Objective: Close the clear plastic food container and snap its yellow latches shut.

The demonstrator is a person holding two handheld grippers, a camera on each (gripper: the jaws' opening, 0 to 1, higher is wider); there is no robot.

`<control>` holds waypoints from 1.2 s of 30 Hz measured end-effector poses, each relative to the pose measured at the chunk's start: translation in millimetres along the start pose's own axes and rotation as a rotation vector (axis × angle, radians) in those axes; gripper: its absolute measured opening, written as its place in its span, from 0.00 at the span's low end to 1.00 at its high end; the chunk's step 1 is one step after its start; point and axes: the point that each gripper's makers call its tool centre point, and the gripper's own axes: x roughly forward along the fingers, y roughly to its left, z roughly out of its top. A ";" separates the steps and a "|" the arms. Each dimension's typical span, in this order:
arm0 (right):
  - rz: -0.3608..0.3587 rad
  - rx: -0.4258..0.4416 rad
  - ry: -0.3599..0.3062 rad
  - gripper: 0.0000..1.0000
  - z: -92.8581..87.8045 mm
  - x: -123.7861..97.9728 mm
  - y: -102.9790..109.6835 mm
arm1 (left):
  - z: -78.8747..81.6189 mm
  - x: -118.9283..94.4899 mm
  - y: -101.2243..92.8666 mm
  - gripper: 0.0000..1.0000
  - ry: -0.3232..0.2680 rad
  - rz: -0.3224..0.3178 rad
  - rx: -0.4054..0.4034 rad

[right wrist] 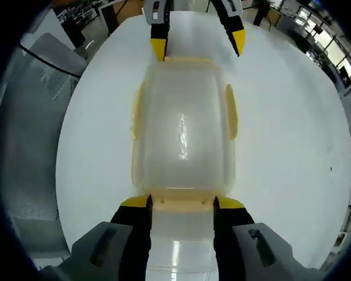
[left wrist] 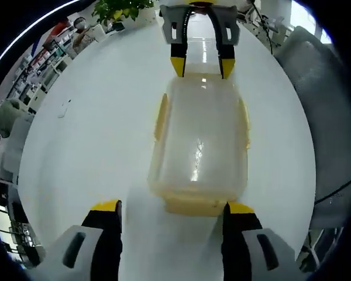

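The clear plastic container (left wrist: 199,146) lies lengthwise on the white table (left wrist: 88,152) with its lid on top. Yellow latches run along both long sides (left wrist: 160,116) and at the near end (left wrist: 190,205). My left gripper (left wrist: 174,208) is open, and its jaws stand wide on either side of that end latch. At the far end, my right gripper (left wrist: 202,69) reaches the container from the opposite side. In the right gripper view the container (right wrist: 181,129) stretches away from my right gripper (right wrist: 183,203), which is open with its yellow tips flanking the end latch (right wrist: 183,205). The left gripper (right wrist: 198,47) is at the far end.
A grey chair (left wrist: 316,117) stands beside the table, also seen as the chair (right wrist: 29,146) at the left. A potted plant (left wrist: 120,9) sits at the table's far edge. Shelves and clutter (left wrist: 41,64) lie beyond the table.
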 end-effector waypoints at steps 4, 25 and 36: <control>0.001 0.007 0.005 0.38 0.1 0.1 0.1 | 0.3 1.2 -9.2 0.44 0.020 -0.062 0.013; 0.000 0.007 0.041 0.36 -1.1 0.6 -0.3 | -1.0 0.1 -21.2 0.33 0.047 -0.131 0.038; -0.001 0.015 0.025 0.36 -1.3 0.0 -1.3 | -1.2 1.8 -20.1 0.34 0.092 -0.131 0.039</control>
